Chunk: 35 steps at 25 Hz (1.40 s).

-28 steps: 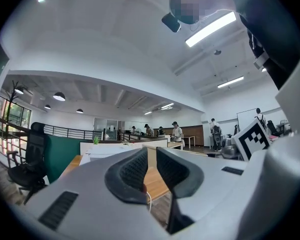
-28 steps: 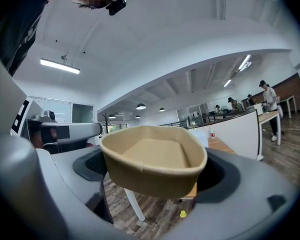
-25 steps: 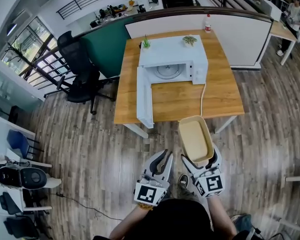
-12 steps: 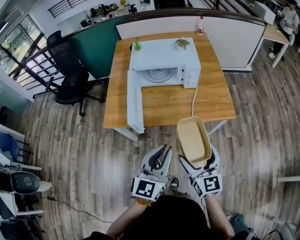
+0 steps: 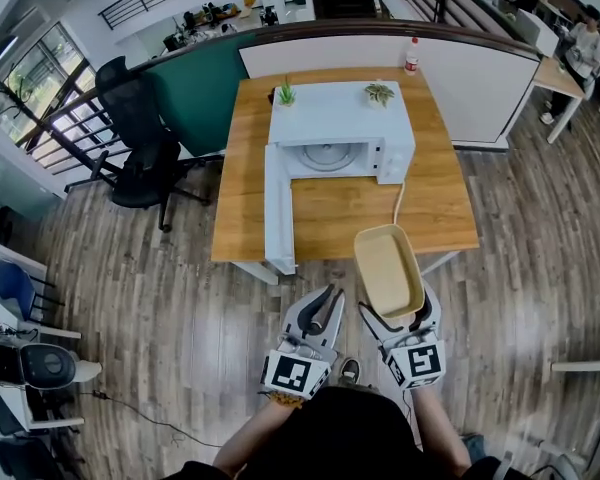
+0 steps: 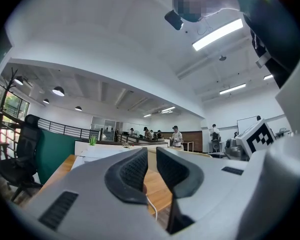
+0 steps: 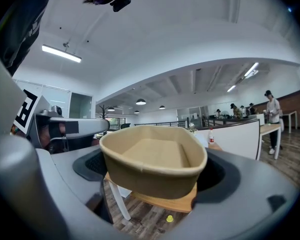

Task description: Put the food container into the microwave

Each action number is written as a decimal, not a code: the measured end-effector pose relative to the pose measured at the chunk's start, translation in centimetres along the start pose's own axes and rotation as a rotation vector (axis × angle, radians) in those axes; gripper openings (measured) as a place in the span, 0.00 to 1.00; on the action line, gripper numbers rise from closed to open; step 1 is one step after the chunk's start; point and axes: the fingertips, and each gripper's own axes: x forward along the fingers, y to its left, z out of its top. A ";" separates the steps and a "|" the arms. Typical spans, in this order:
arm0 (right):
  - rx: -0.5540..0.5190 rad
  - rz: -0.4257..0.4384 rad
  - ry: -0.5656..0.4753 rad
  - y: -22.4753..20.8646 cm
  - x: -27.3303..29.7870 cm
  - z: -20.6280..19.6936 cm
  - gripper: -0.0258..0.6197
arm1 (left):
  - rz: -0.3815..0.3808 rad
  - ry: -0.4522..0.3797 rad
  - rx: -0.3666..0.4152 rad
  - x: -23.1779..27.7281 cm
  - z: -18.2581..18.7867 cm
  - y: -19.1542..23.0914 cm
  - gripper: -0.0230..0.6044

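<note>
A tan, empty food container (image 5: 388,269) is held up in front of the table's near edge, with my right gripper (image 5: 396,313) shut on its near end. In the right gripper view the container (image 7: 154,165) fills the space between the jaws. The white microwave (image 5: 342,131) stands at the back of the wooden table (image 5: 435,200), its door (image 5: 278,213) swung wide open toward me and the glass turntable (image 5: 328,157) visible inside. My left gripper (image 5: 322,309) hangs beside the right one, over the floor, its jaws nearly together and holding nothing (image 6: 151,170).
Two small potted plants (image 5: 284,93) (image 5: 379,92) stand on the microwave's top. A white cable (image 5: 398,203) runs from the microwave across the table. A bottle (image 5: 411,55) stands at the table's far edge. A black office chair (image 5: 142,138) is to the table's left.
The view shifted slightly; the table and microwave sit a little more to the right and nearer. The container stays in the right gripper, raised in front of the table's edge.
</note>
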 end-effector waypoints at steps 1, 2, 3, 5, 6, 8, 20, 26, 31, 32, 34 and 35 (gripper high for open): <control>-0.005 0.002 0.002 0.0 0.5 0.1 0.86 | 0.004 -0.005 -0.003 0.1 0.1 0.5 0.15; -0.009 0.004 0.004 0.1 0.9 0.2 0.86 | 0.007 -0.007 -0.007 0.2 0.2 0.9 0.15; -0.014 0.006 0.004 0.1 1.4 0.3 0.86 | 0.011 -0.008 -0.009 0.2 0.2 1.4 0.15; -0.025 0.011 0.005 0.4 2.3 0.7 0.86 | 0.022 -0.011 -0.016 0.3 0.3 2.4 0.15; -0.032 0.014 0.004 0.5 2.8 1.0 0.86 | 0.028 -0.015 -0.020 0.4 0.4 3.0 0.15; -0.043 0.020 0.004 1.0 3.7 1.5 0.86 | 0.036 -0.023 -0.023 0.5 0.7 4.2 0.15; -0.107 0.004 -0.038 2.5 7.3 4.1 0.86 | 0.033 -0.077 -0.080 2.0 1.2 8.9 0.15; -0.120 -0.013 -0.016 3.3 9.7 4.0 0.86 | 0.031 -0.091 -0.083 2.1 1.2 11.9 0.15; -0.113 -0.022 -0.006 4.3 12.2 3.8 0.86 | 0.042 -0.081 -0.094 1.7 0.8 14.7 0.15; -0.113 -0.025 -0.005 4.5 12.6 3.8 0.86 | 0.045 -0.078 -0.098 1.5 0.7 15.2 0.15; -0.111 -0.032 -0.002 4.9 13.4 3.8 0.86 | 0.051 -0.069 -0.104 1.3 0.5 16.3 0.15; -0.109 -0.035 -0.001 5.0 13.7 3.8 0.86 | 0.053 -0.064 -0.105 1.2 0.3 16.8 0.14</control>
